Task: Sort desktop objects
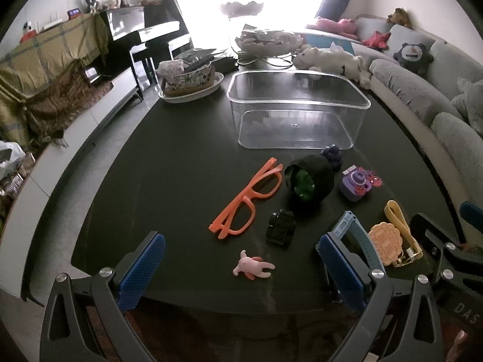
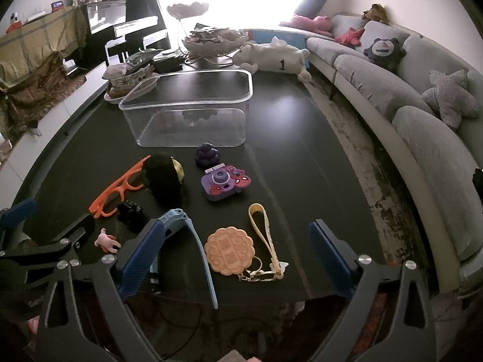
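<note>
A clear plastic bin (image 1: 297, 107) (image 2: 193, 105) stands empty mid-table. In front lie orange glasses (image 1: 247, 200) (image 2: 119, 187), a black pot with a green plant (image 1: 309, 182) (image 2: 164, 178), a purple grape toy (image 1: 332, 154) (image 2: 206, 154), a purple toy camera (image 1: 357, 182) (image 2: 223, 182), a small black toy (image 1: 280, 226) (image 2: 131, 211), a pink figure (image 1: 253, 267) (image 2: 107, 240), a blue watch band (image 1: 359, 238) (image 2: 190, 241) and a mooncake keychain (image 1: 388, 246) (image 2: 231, 250). My left gripper (image 1: 241, 274) is open above the pink figure. My right gripper (image 2: 238, 262) is open around the keychain.
A floral basket on a white plate (image 1: 191, 80) (image 2: 129, 75), a tiered dish (image 1: 265, 42) (image 2: 211, 39) and a white plush (image 1: 332, 60) (image 2: 277, 55) sit at the table's far end. A grey sofa (image 2: 407, 96) runs along the right.
</note>
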`<state>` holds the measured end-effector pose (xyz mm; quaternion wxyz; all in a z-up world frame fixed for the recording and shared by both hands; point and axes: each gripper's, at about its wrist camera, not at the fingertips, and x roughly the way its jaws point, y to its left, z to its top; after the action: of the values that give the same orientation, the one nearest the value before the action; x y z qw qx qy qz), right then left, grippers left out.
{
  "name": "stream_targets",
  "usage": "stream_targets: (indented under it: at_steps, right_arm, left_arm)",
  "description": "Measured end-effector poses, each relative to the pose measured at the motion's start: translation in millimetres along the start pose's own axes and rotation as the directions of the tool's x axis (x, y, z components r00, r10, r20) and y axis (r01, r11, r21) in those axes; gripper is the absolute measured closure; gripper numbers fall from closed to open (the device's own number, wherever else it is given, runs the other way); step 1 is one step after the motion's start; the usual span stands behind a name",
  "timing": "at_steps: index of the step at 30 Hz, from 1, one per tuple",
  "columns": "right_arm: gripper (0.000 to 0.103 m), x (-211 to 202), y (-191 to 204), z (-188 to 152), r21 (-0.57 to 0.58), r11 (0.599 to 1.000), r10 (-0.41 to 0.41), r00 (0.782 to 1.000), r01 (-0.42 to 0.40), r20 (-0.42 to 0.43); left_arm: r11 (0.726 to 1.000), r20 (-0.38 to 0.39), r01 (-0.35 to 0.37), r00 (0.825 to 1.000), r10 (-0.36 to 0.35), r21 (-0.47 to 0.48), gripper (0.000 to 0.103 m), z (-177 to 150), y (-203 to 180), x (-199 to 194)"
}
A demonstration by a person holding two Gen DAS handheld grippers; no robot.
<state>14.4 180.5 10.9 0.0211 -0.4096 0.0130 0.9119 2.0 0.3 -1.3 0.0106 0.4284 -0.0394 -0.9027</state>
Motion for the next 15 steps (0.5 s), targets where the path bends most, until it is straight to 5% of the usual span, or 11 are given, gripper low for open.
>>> stream_targets:
  at_steps: [15]
  right_arm:
    - [0.011, -0.2, 3.5, -1.3, -0.009, 1.000, 0.010, 1.000, -0.010, -0.002]
  left_arm:
    - [1.000, -0.002, -0.004, 1.000, 0.004, 0.007, 0.003, -1.6, -1.2, 4.0]
